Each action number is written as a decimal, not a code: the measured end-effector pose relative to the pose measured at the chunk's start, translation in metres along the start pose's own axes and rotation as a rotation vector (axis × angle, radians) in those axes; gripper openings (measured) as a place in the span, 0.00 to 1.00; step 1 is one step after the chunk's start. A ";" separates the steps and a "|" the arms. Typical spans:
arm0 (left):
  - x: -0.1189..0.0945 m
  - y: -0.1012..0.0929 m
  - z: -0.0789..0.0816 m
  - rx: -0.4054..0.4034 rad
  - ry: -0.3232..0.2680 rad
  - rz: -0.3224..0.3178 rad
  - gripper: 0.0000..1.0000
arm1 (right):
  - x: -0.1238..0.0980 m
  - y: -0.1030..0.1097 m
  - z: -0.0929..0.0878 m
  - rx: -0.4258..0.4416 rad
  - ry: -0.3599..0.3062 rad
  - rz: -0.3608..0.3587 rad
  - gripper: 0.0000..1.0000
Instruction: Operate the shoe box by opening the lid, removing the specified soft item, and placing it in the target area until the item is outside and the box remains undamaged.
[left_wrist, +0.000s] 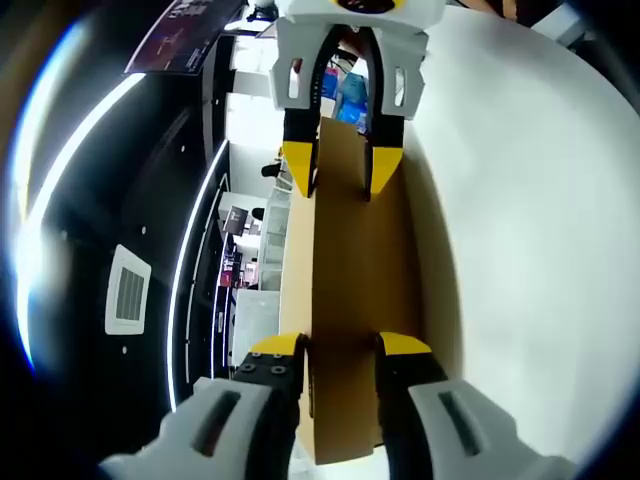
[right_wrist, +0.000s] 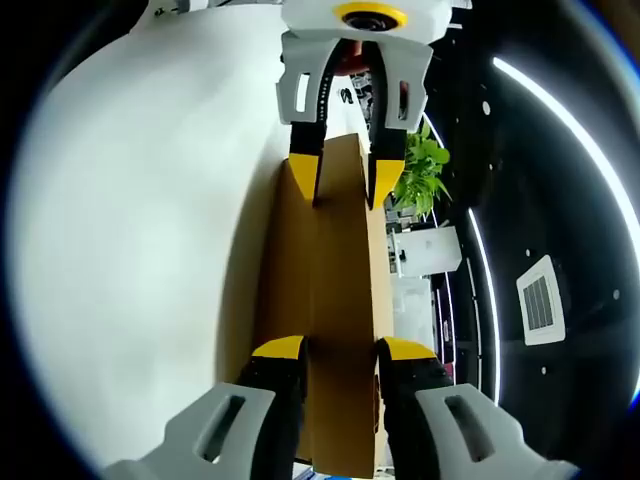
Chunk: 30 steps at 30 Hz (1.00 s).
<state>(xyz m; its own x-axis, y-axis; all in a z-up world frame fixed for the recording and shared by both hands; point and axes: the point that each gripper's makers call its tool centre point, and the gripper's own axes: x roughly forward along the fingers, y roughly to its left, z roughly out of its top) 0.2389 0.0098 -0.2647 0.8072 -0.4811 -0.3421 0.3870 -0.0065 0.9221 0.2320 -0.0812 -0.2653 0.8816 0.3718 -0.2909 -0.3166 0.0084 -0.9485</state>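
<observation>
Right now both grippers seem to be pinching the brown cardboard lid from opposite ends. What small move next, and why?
Probably lift both ends together, evenly and slowly. The left gripper and the right gripper each straddle an end of the brown cardboard lid, apparently closed on it, above the white table. An even lift should keep the thin cardboard from twisting or tearing.

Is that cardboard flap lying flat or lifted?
Lifted: the flap stands on edge, pinched by the left gripper and right gripper at opposite ends.
</observation>
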 end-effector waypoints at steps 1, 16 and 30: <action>0.000 0.000 0.000 0.000 0.000 0.000 0.28 | 0.000 0.000 0.000 0.001 0.000 0.000 0.33; -0.001 -0.001 0.000 -0.004 -0.012 0.011 0.28 | 0.006 0.001 0.000 -0.062 0.018 0.013 0.29; 0.000 -0.004 -0.011 0.059 0.017 0.035 0.33 | 0.005 0.001 -0.001 -0.048 0.014 0.019 0.29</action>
<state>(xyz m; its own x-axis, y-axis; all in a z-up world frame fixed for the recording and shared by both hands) 0.2428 0.0194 -0.2701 0.8275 -0.4670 -0.3119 0.3315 -0.0420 0.9425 0.2368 -0.0804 -0.2677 0.8802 0.3587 -0.3107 -0.3169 -0.0430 -0.9475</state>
